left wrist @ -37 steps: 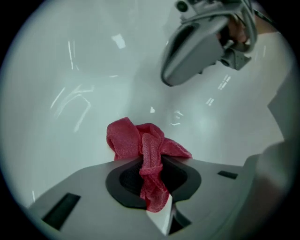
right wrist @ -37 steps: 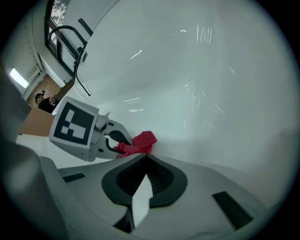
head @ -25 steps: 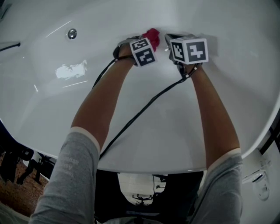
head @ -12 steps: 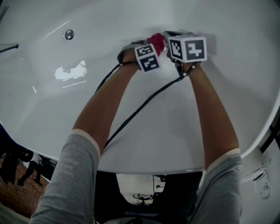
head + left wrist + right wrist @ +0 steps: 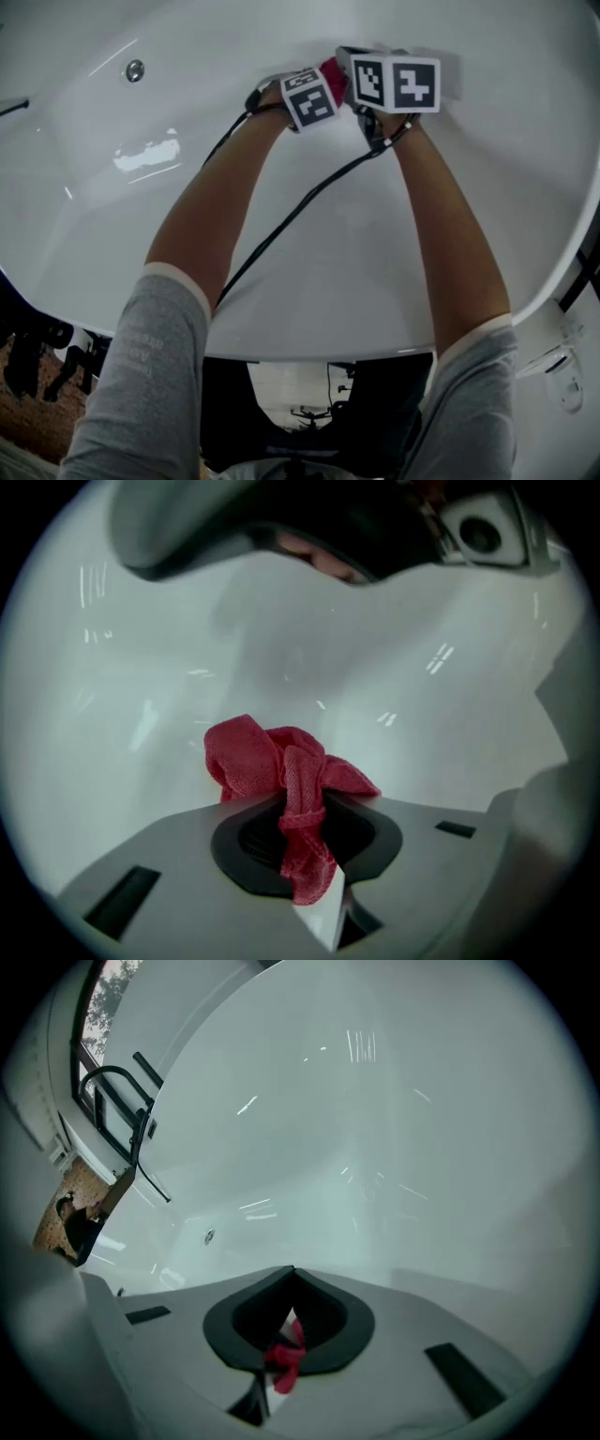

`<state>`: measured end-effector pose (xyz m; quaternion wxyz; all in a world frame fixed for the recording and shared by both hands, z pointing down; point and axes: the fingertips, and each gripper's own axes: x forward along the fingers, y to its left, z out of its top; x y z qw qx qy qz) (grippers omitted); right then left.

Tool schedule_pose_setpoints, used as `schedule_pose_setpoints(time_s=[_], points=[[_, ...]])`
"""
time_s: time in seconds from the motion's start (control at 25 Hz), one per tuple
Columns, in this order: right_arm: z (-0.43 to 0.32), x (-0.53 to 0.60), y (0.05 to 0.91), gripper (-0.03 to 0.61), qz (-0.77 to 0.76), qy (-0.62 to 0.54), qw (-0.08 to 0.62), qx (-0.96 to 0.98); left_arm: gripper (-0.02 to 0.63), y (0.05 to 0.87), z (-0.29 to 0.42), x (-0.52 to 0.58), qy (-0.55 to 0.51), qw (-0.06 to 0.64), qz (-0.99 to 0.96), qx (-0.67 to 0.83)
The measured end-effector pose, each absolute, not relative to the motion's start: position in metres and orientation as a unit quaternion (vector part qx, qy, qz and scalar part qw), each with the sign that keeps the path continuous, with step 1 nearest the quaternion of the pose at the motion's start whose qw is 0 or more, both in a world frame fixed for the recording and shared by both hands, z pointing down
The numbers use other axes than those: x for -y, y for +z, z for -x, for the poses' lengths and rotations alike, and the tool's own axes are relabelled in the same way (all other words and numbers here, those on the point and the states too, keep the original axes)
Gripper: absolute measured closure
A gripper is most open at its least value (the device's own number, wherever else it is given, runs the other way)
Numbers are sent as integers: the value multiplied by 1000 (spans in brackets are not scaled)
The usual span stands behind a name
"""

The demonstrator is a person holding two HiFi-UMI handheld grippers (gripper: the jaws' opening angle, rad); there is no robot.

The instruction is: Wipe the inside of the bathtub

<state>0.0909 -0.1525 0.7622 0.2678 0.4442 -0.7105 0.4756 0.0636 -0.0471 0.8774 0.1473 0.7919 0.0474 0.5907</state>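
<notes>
Red crumpled cloth (image 5: 267, 761), clamped by our left gripper (image 5: 305, 855) and right gripper (image 5: 284, 1356) alike, bunches ahead toward the white bathtub's (image 5: 337, 300) far wall.

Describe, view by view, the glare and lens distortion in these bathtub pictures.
Head view: a bright glare patch on the bathtub at left. Left gripper view: round fisheye frame, dark corners, red cloth sharp. Right gripper view: same dark corners, streaky reflections, bowed edges.

The head view hides most of the red cloth (image 5: 330, 68) and crops the bathtub (image 5: 356, 281) at top.
</notes>
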Motion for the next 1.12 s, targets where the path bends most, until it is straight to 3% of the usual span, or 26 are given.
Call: schedule_pose_setpoints(time_s=[0.16, 0.52, 0.68, 1.12], points=[[-86, 156, 753, 569, -430, 437, 312, 725, 538, 871, -65, -49, 593, 238, -757, -139], [-99, 142, 757, 569, -418, 412, 386, 712, 541, 869, -55, -71, 613, 239, -735, -165], [-104, 131, 751, 569, -412, 408, 384, 719, 545, 848, -99, -78, 522, 285, -786, -168], [-132, 87, 704, 569, -414, 407, 361, 730, 545, 775, -133, -93, 463, 308, -814, -167]])
